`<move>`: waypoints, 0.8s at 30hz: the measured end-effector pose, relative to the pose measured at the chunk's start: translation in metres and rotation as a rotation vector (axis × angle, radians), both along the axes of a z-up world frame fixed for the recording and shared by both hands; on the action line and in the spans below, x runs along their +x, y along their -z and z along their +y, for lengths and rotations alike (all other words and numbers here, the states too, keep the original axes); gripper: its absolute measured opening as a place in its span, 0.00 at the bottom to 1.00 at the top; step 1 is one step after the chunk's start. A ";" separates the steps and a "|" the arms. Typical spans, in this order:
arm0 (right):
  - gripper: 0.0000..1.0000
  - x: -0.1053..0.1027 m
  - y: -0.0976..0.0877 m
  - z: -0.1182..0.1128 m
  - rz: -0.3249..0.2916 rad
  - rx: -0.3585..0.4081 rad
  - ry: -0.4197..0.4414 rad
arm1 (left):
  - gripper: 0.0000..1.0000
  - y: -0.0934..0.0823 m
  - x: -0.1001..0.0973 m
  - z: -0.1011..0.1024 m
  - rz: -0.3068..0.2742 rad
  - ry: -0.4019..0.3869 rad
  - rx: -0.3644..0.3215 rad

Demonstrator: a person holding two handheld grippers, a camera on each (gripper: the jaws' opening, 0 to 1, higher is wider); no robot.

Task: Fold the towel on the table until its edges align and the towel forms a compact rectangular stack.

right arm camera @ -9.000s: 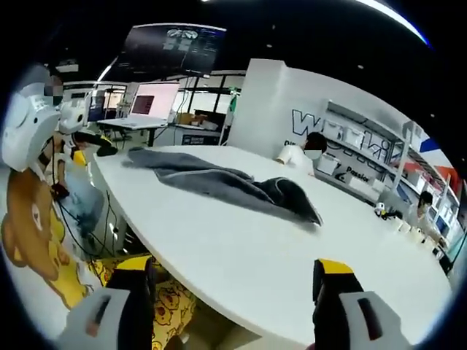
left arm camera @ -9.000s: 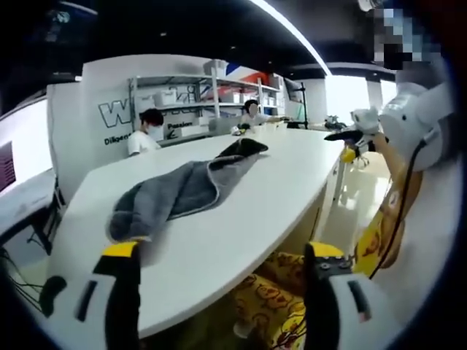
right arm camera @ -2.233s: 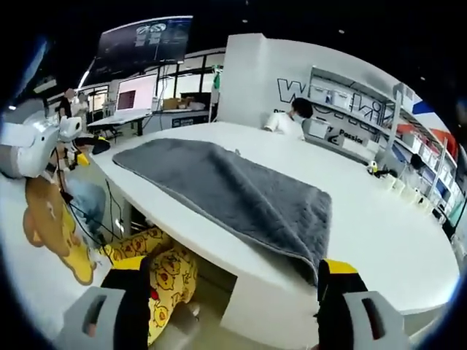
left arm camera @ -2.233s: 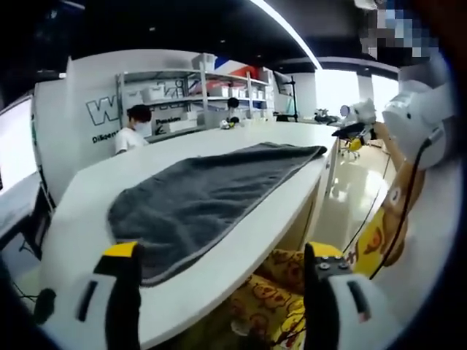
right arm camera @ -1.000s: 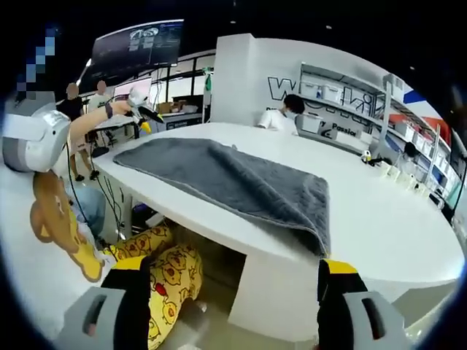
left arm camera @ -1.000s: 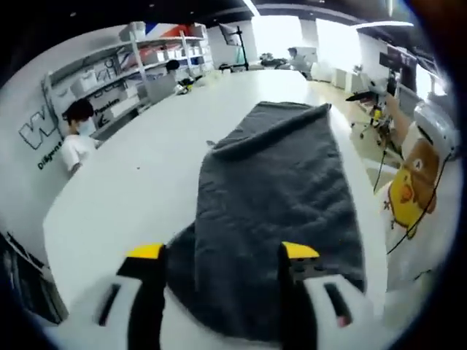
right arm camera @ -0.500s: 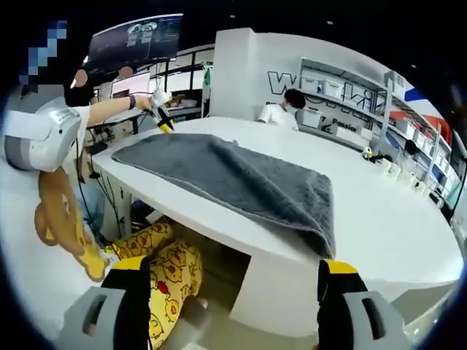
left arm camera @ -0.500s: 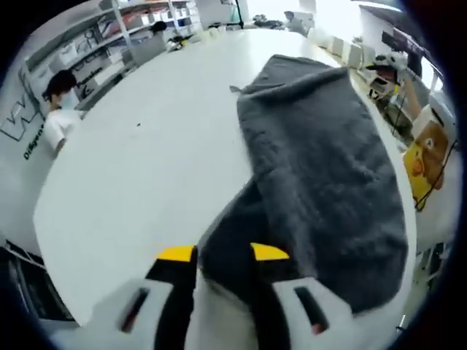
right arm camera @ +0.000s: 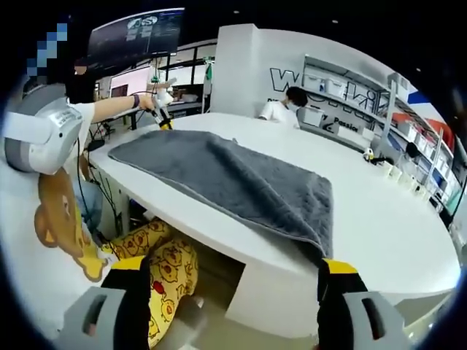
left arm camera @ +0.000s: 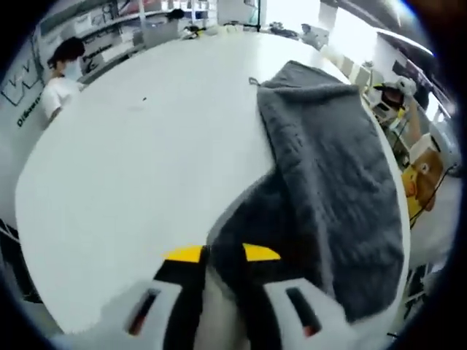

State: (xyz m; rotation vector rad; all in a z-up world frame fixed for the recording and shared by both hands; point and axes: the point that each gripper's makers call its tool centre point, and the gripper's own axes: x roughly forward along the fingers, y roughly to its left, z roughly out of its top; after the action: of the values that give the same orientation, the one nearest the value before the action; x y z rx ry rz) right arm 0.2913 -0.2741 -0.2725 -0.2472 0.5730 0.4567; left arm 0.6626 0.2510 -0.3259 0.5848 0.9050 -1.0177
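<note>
Left gripper view: left tongs (left arm camera: 221, 254) were clamped on the grey towel's (left arm camera: 328, 168) near corner atop the white counter (left arm camera: 131, 160); right tongs (right arm camera: 232, 275) gaped wide below the counter's edge.

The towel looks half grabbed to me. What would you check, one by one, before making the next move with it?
1. Left tool shut on the towel corner: ok, fabric sits between its yellow tips.
2. Right tool gripping the other corner: not ok, it is open, off the table edge.
3. Towel spread flat: ok apart from the corner bunched at the left tool.
4. Whole towel in sight: ok in the right gripper view.
5. Bare tabletop beside the towel to fold onto: ok.
</note>
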 end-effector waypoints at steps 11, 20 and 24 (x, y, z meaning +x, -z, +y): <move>0.98 0.009 -0.004 0.008 -0.007 -0.034 -0.035 | 0.06 -0.024 0.026 0.056 -0.089 -0.253 0.044; 0.98 0.019 -0.009 0.008 -0.024 -0.063 -0.035 | 0.06 -0.025 0.041 0.085 -0.182 -0.350 0.119; 0.98 0.015 -0.010 0.014 -0.025 -0.067 -0.054 | 0.06 -0.012 0.049 0.089 -0.200 -0.346 0.196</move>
State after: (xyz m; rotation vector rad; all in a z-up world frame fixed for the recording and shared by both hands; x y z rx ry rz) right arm 0.3059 -0.2606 -0.2621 -0.3324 0.5591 0.4867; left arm 0.7118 0.3404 -0.3138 0.6548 0.8953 -0.5528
